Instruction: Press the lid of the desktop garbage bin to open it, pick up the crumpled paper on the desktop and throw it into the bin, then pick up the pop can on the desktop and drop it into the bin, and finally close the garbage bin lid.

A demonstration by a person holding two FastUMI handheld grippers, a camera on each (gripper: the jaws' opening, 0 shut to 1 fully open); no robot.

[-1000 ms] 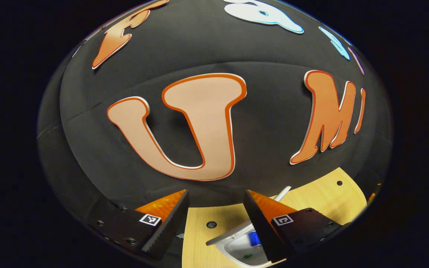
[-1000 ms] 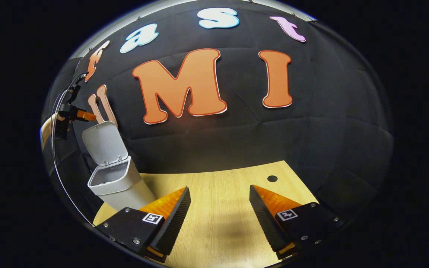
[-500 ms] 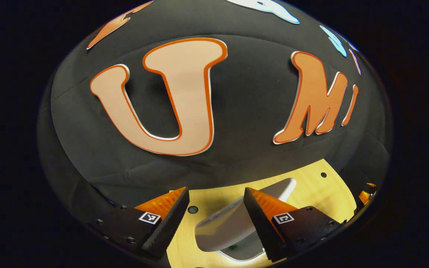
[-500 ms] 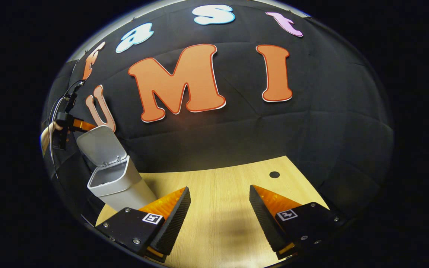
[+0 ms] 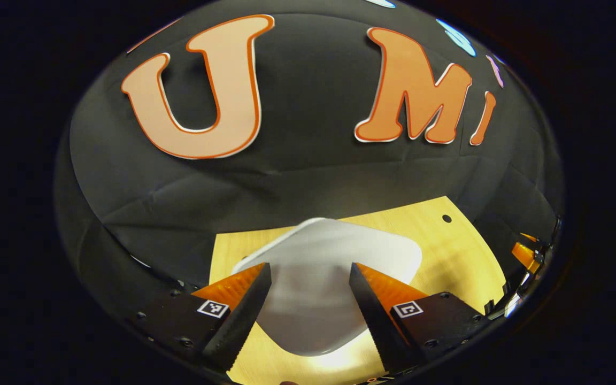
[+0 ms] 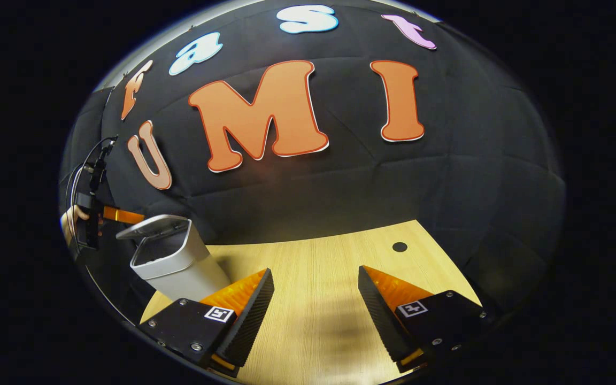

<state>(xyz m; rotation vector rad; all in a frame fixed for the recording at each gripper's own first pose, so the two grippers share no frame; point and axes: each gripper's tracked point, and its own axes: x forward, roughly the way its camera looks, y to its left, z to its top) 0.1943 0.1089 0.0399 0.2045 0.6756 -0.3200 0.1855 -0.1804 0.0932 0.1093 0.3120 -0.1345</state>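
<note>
The white lid (image 5: 329, 267) of the desktop garbage bin lies nearly flat in the left gripper view, just beyond and below my open left gripper (image 5: 308, 272), whose fingers reach over it. In the right gripper view the bin (image 6: 177, 264) stands at the far left of the wooden table, its lid (image 6: 150, 227) tipped down and still slightly ajar. The left gripper (image 6: 123, 216), held by a hand, sits at the lid's back edge. My right gripper (image 6: 313, 278) hangs open over the bare table with nothing between its fingers.
The wooden table (image 6: 329, 310) has a small round hole (image 6: 399, 247) at its far right. The black cloth wall stands close behind the table. The right gripper (image 5: 527, 254) peeks in at the right rim of the left gripper view.
The lid has swung down from upright to almost flat on the bin. My left gripper has come down and forward with it. The right gripper has hardly moved.
</note>
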